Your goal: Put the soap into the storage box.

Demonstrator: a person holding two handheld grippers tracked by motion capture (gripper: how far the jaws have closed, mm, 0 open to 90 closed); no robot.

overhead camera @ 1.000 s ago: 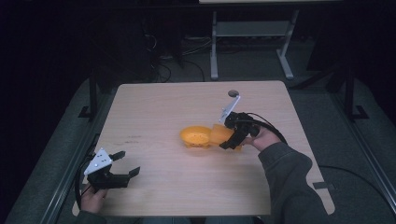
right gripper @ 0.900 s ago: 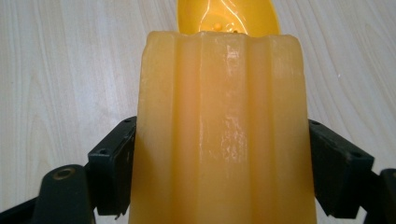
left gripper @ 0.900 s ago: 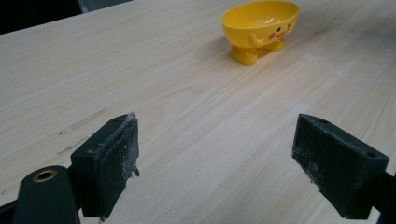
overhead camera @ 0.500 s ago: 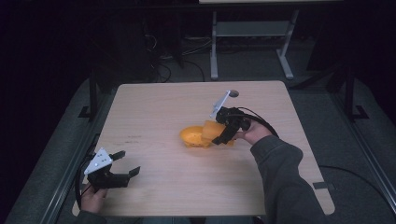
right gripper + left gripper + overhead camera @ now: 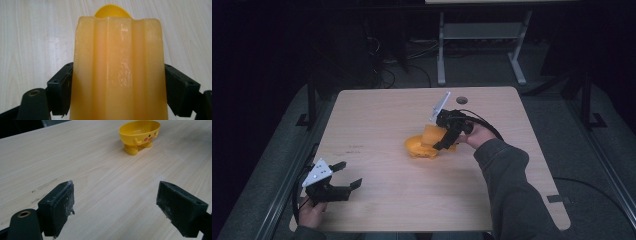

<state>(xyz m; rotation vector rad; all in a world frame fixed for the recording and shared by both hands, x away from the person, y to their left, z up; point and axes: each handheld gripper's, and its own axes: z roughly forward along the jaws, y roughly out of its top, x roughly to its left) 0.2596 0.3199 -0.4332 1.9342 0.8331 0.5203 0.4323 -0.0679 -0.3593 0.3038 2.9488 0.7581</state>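
Observation:
A yellow footed bowl (image 5: 418,149) with a small painted face stands near the middle of the wooden table (image 5: 377,120); in the left gripper view the bowl (image 5: 140,132) sits far ahead. My right gripper (image 5: 443,139) is shut on a pale orange ribbed block (image 5: 430,134), held tilted just over the bowl's right rim. In the right gripper view the block (image 5: 118,70) stands between both jaws, my right gripper (image 5: 118,87) pinching its sides, with the bowl's rim (image 5: 112,11) showing behind it. My left gripper (image 5: 351,173) rests open at the front left, its pads (image 5: 58,205) wide apart over bare wood.
A round cable hole (image 5: 461,100) lies in the table's far right part. A grey sleeve (image 5: 512,190) crosses the table's right front. Beyond the table, a white metal frame (image 5: 482,35) stands on the dark floor.
My right gripper has carried the orange block leftward and slightly away from the person, from beside the bowl to over its rim. The bowl and left gripper have stayed put.

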